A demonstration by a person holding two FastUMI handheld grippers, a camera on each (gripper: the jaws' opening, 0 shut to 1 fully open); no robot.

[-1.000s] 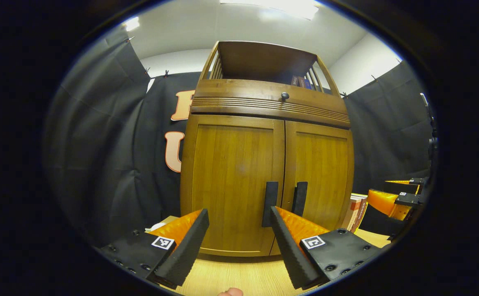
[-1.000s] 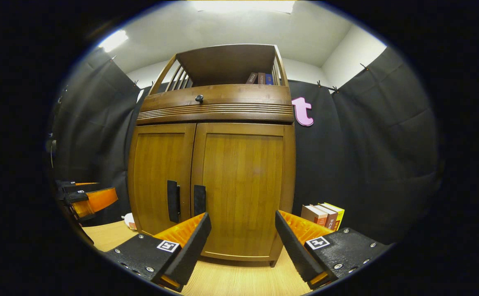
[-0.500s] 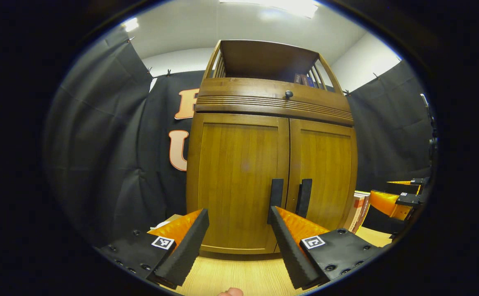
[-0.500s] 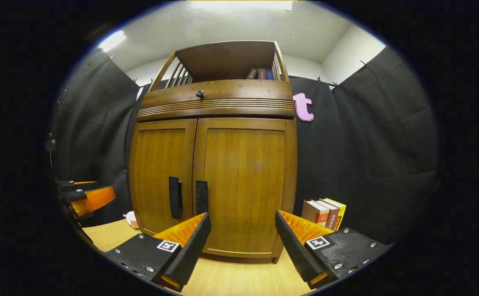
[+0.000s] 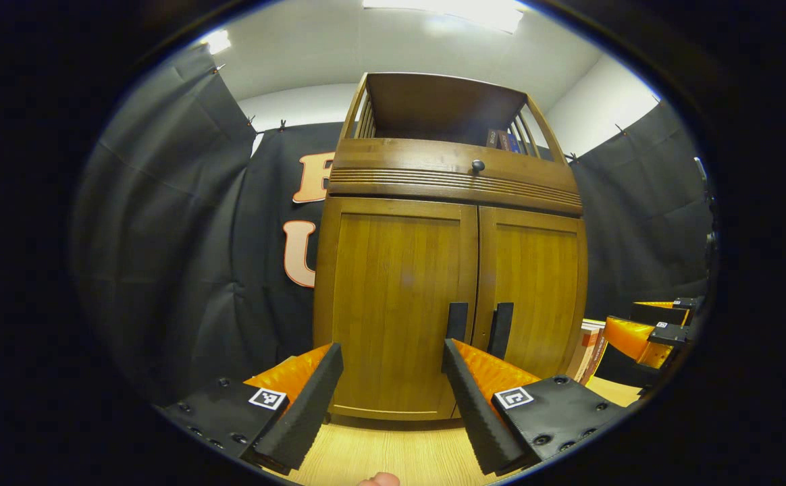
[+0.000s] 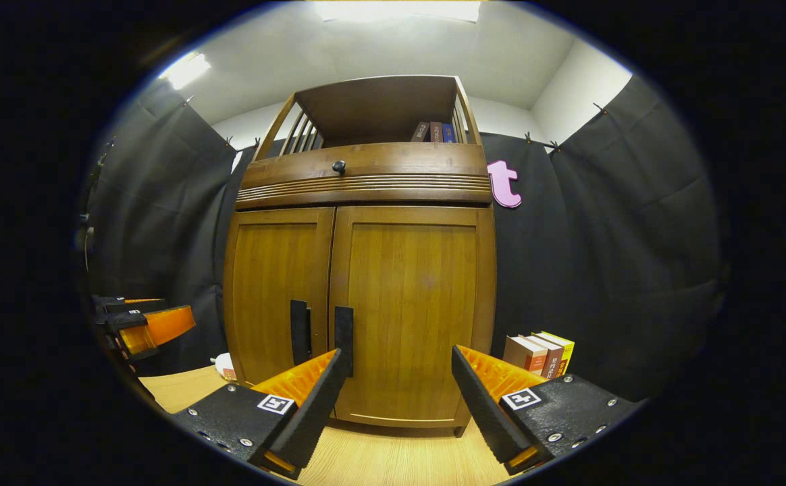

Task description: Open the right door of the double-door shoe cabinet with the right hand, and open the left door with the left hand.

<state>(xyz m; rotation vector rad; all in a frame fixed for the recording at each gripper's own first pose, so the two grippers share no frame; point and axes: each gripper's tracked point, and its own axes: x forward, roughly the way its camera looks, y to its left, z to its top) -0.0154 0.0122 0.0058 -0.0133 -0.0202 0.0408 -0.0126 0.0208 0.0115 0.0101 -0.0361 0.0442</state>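
A brown wooden shoe cabinet (image 5: 457,182) (image 6: 366,182) stands ahead with both doors shut. The left door (image 5: 393,304) (image 6: 275,290) and right door (image 5: 535,283) (image 6: 416,304) each carry a dark vertical handle by the middle seam: left handle (image 5: 456,320) (image 6: 299,331), right handle (image 5: 502,329) (image 6: 344,331). My left gripper (image 5: 391,358) is open in front of the left door, short of it, its right fingertip just under the left handle. My right gripper (image 6: 398,361) is open in front of the right door, its left fingertip overlapping the right handle's lower end.
The cabinet stands on a light wooden tabletop (image 5: 393,455) (image 6: 379,462). Several books (image 6: 535,354) (image 5: 587,347) stand right of the cabinet. A small white object (image 6: 223,364) lies at its left foot. Books sit in the top shelf (image 6: 433,131). A knob (image 5: 478,165) is on the drawer front.
Both views have shifted so the cabinet sits slightly lower and further right in frame. Both grippers stayed open, and the doors stayed shut.
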